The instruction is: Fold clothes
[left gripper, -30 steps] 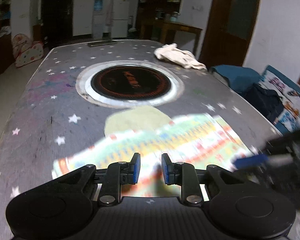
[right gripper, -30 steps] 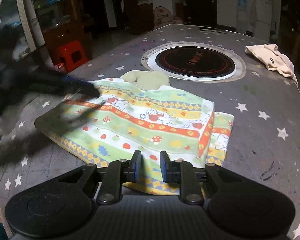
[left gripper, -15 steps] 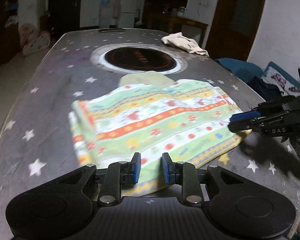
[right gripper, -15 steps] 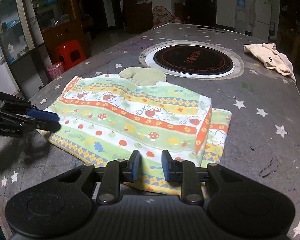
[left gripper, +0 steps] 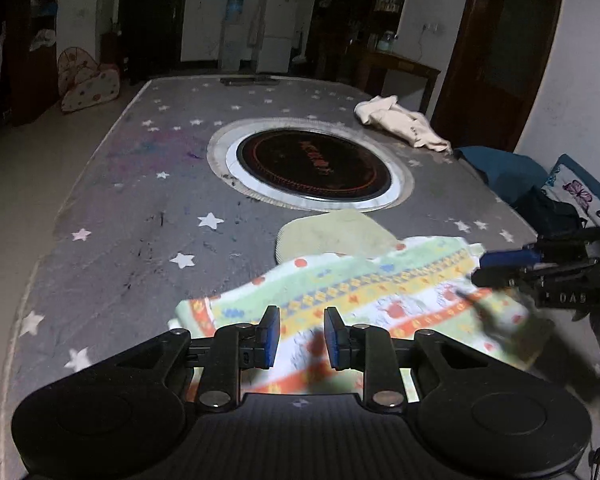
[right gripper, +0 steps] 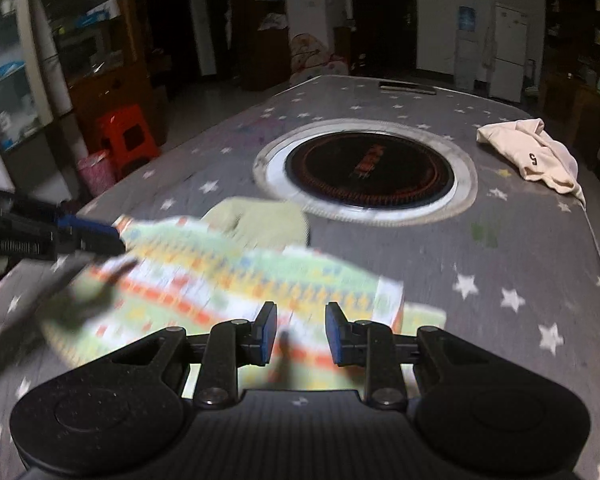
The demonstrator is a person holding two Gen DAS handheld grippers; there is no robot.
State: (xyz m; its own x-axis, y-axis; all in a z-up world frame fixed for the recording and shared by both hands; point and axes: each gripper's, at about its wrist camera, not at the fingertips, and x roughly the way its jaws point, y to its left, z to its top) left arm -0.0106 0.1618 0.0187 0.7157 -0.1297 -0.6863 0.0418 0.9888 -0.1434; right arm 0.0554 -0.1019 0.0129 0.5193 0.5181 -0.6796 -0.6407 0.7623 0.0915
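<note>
In my left wrist view, the left gripper [left gripper: 302, 338] sits at bottom centre with its blue pads apart and nothing between them; it is released. Just past the fingertips lies the striped cloth [left gripper: 380, 296], spread across the lower centre and right of the frame on the grey starred table [left gripper: 140, 208]. A pale green cloth [left gripper: 332, 232] pokes out from under its far edge, in the middle of the frame, touching the rim of the round hotplate [left gripper: 314, 164]. The right gripper [left gripper: 496, 266] comes in from the right edge, its tips at the striped cloth's right corner; I cannot tell from this view whether they touch the fabric. A cream garment [left gripper: 400, 126] lies bunched in the upper right, well apart from the rest.

In my right wrist view, the right gripper [right gripper: 302, 332] is at bottom centre, pads also apart and empty, so released. The striped cloth [right gripper: 228, 276] is blurred here, filling the lower left and centre, with a folded layer showing at its right end. The left gripper [right gripper: 100, 238] enters from the left edge at the cloth's far left corner. The cream garment [right gripper: 532, 154] sits in the upper right, beside the hotplate [right gripper: 366, 170].
</note>
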